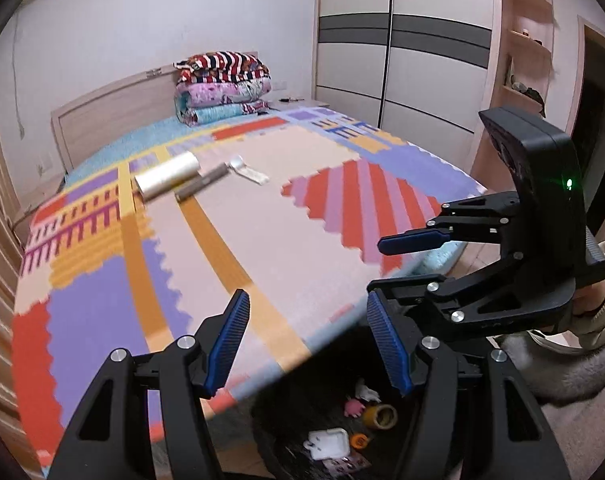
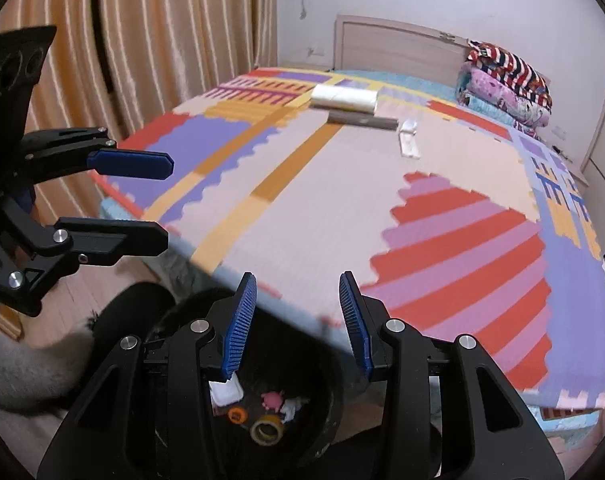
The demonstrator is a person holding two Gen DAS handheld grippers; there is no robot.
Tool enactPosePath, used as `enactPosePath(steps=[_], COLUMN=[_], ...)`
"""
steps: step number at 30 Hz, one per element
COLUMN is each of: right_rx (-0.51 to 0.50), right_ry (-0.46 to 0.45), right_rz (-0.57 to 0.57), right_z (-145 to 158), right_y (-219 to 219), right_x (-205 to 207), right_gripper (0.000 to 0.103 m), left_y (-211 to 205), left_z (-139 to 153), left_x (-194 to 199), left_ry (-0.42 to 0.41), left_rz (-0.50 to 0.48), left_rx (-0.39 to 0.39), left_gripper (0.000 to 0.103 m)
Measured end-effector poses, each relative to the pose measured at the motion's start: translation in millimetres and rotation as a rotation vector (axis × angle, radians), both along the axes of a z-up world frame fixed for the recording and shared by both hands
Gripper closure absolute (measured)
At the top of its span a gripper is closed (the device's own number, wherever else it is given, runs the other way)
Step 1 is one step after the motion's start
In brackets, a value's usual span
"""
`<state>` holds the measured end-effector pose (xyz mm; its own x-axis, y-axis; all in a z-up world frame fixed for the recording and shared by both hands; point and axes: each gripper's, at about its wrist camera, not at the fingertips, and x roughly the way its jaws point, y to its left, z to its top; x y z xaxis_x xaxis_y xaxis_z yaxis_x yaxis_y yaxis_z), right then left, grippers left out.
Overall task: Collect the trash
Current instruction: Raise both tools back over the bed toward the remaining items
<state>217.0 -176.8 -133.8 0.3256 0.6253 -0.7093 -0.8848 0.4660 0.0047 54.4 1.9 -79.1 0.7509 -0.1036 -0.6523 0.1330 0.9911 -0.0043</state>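
Observation:
A black trash bin point(image 1: 270, 424) stands on the floor at the foot of the bed and also shows in the right wrist view point(image 2: 330, 412). It holds a tape roll point(image 2: 266, 430), a pink toy point(image 2: 272, 400), a white packet point(image 1: 328, 444) and other scraps. On the bed lie a plastic-film roll point(image 1: 168, 176), a brown stick point(image 1: 204, 186) and a white wrapper point(image 1: 248, 172). My left gripper point(image 1: 308, 344) is open and empty above the bin. My right gripper point(image 2: 298, 324) is open and empty above the bin too. Each gripper shows in the other's view.
The bed point(image 1: 262, 240) has a colourful patterned cover, with folded quilts point(image 1: 222, 88) by the headboard. A wardrobe point(image 1: 402, 48) stands to its right. Striped curtains point(image 2: 142, 40) hang on the left side. The floor is wood.

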Motion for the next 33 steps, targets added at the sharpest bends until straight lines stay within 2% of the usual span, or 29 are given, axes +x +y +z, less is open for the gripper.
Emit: enactPosePath(steps=[5, 18, 33], right_rx=[0.011, 0.035, 0.016], right_ry=[-0.027, -0.066, -0.002], right_rz=[-0.024, -0.083, -0.159], right_z=[8.3, 25.6, 10.9], right_y=[11.2, 37.8, 80.8], right_x=[18.9, 72.5, 143.3], right_gripper=[0.06, 0.06, 0.06], left_y=[14.5, 59.5, 110.3], left_z=[7.3, 11.3, -7.4], left_x=[21.0, 73.7, 145.7], left_ry=[-0.017, -0.021, 0.015], left_rz=[0.009, 0.036, 0.081], left_rx=[0.017, 0.006, -0.005], left_gripper=[0.044, 0.044, 0.044])
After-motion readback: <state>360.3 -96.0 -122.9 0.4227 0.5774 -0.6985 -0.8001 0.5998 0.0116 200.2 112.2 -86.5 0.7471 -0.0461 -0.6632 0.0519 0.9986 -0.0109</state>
